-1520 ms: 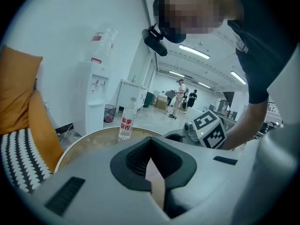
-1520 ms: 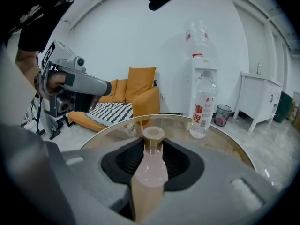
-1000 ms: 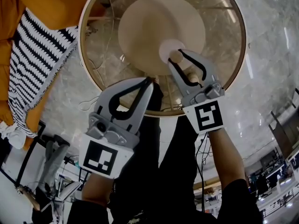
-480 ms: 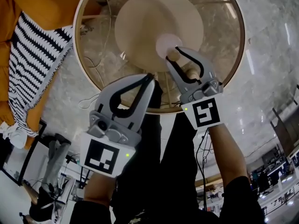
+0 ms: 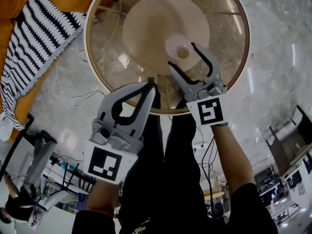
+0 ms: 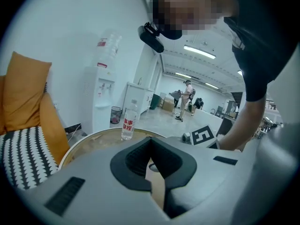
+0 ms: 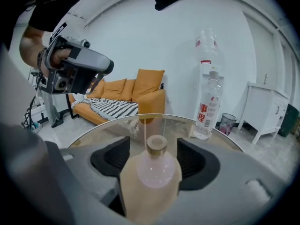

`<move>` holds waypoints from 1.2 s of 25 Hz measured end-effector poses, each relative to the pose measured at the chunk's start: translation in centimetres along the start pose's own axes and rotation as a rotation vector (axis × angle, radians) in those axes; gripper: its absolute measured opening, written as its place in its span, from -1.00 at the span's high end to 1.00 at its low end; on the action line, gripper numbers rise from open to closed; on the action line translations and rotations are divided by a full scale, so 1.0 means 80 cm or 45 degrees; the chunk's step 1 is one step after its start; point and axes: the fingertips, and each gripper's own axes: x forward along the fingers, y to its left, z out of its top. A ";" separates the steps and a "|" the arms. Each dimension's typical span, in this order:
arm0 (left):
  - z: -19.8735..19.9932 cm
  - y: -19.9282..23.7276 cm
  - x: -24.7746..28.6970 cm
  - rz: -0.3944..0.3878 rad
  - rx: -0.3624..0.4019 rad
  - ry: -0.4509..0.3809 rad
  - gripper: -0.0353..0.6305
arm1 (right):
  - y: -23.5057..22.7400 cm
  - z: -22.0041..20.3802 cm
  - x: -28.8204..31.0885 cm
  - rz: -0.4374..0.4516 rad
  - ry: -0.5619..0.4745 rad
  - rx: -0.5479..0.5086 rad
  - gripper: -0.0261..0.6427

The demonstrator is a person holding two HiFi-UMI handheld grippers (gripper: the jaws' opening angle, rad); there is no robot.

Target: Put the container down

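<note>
Walls: plain white (image 7: 154, 36), bare behind the sofa.
Floor: glossy pale grey marble tiles (image 5: 278, 57); a loose white cable (image 5: 80, 100) lies near the counter.
Counter: round and glass-topped with a light wooden rim (image 5: 248, 38); a round pale base shows through the glass.
Sofa: orange (image 7: 145, 97), against the wall, with orange cushions and a black-and-white striped throw (image 7: 110, 108) on the seat.
Water dispenser: white (image 6: 104, 93), bottle on top, against the wall; a dark waste bin (image 6: 116, 115) stands just beside it.
Cabinet: white and low (image 7: 268, 108).
Light: long ceiling strips (image 6: 199, 52) over an open hall, where people (image 6: 186, 100) stand far off.
</note>
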 end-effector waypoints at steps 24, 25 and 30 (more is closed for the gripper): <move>0.298 -0.285 -0.204 0.395 0.147 -0.292 0.89 | 0.009 0.373 -0.457 0.219 -0.568 0.083 0.93; 0.303 -0.295 -0.212 0.408 0.130 -0.301 0.89 | 0.011 0.382 -0.472 0.229 -0.588 0.080 0.93; 0.334 -0.357 -0.241 0.445 0.110 -0.362 0.89 | 0.033 0.412 -0.553 0.346 -0.664 0.131 0.94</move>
